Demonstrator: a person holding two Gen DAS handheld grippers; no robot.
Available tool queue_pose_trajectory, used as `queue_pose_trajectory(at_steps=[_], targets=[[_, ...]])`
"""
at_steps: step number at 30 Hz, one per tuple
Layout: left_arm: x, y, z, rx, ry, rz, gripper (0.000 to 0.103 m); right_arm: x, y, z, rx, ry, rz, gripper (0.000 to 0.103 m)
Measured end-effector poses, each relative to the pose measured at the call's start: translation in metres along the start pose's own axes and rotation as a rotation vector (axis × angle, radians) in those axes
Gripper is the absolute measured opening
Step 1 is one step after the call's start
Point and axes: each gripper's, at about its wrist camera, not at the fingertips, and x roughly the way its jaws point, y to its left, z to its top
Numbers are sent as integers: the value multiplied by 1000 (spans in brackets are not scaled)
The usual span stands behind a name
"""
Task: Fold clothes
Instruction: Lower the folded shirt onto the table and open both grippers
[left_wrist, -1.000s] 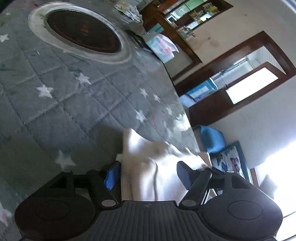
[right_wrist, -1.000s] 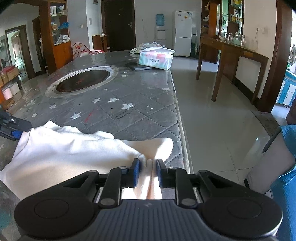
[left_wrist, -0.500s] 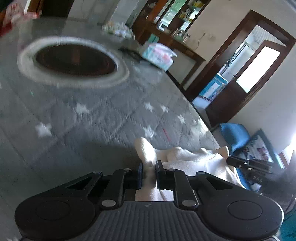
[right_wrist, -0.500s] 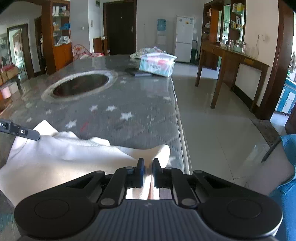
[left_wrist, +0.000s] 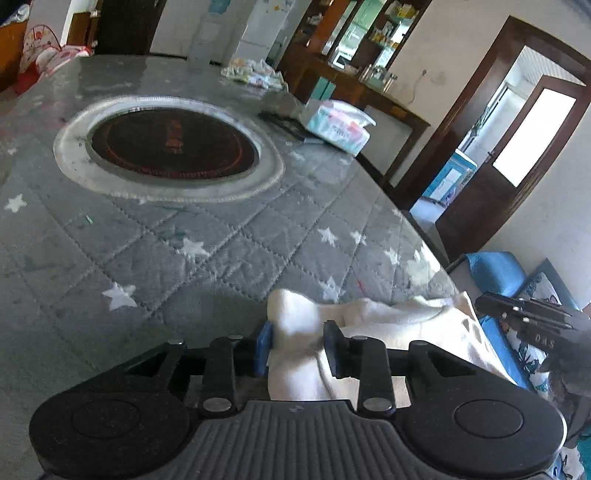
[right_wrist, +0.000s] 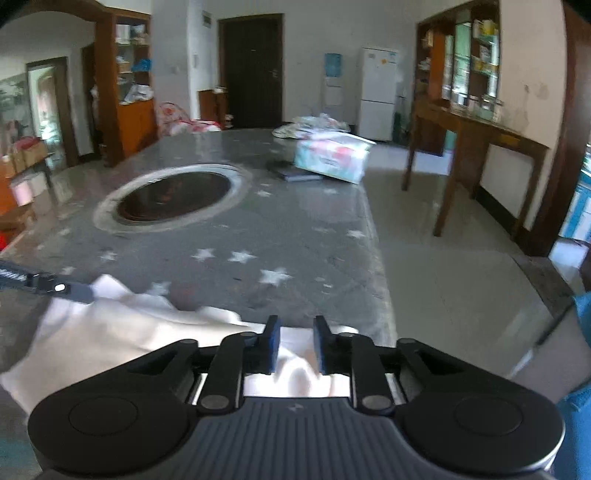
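Both tongs have just let go: the left tongs (left_wrist: 297, 345), pinched tight on the white garment (left_wrist: 391, 325) half a second ago, now stand partly apart with a cloth fold loose between the pads, and the right tongs (right_wrist: 294, 341) have likewise parted. I reckon a fold has just been laid. The garment lies at the counter's (left_wrist: 229, 236) near right edge. Both tongs sit low and level, pointing far across it.

the left gripper (left_wrist: 297, 345) sits low at six o'clock, jaws parted, white cloth between them. the right gripper (right_wrist: 294, 345) sits likewise at six o'clock, jaws parted, pointing toward twelve.
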Motion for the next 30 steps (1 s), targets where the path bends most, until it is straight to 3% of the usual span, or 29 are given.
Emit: queue_pose_trajectory(at_steps=[6, 12, 14, 21, 30], targets=[[-16, -19, 3, 46, -35, -22, 37, 17, 25, -1, -39, 26, 75, 32], [-20, -40, -6, 85, -15, -72, 37, 34, 35, -7, -44, 71, 66, 38], [-21, -46, -11, 100, -4, -86, 39, 24, 34, -7, -49, 57, 73, 46], [-24, -66, -38, 153, 40, -131, 41, -14, 36, -21, -80, 52, 95, 52], [-32, -75, -70, 204, 69, -138, 41, -61, 38, -56, -87, 52, 132, 53]])
